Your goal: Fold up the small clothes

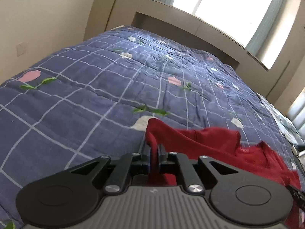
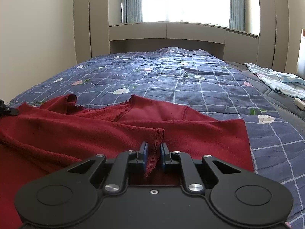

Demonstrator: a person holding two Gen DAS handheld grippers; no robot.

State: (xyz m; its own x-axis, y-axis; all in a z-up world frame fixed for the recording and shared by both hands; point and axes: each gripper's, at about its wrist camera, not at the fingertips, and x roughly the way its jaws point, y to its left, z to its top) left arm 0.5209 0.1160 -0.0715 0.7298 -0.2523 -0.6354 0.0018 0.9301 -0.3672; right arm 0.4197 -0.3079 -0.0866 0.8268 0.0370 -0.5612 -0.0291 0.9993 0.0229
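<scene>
Red garment (image 2: 95,133) lay spread and rumpled on the near part of the bed (image 2: 171,76), over a blue checked quilt (image 1: 95,76). Left gripper (image 1: 154,148) was clenched on a bunched edge at the garment's left end; cloth stood up between its fingers (image 1: 162,150). Right gripper (image 2: 154,148) was clamped on a stitched hem (image 2: 155,148), which hung as a strip between the fingers (image 2: 143,150). Both grips looked narrow, taking only a little fabric.

Step in hand, as judged: a two-point hold ready for lifting or carrying an edge over. To do it well, raise both ends together and level, keep the edge taut between them, and lay it square on the body of the garment; uneven pulling could slip the thin hem out.

Containers: none seen. A pale folded cloth (image 2: 276,80) lay well apart at the bed's far right edge.
</scene>
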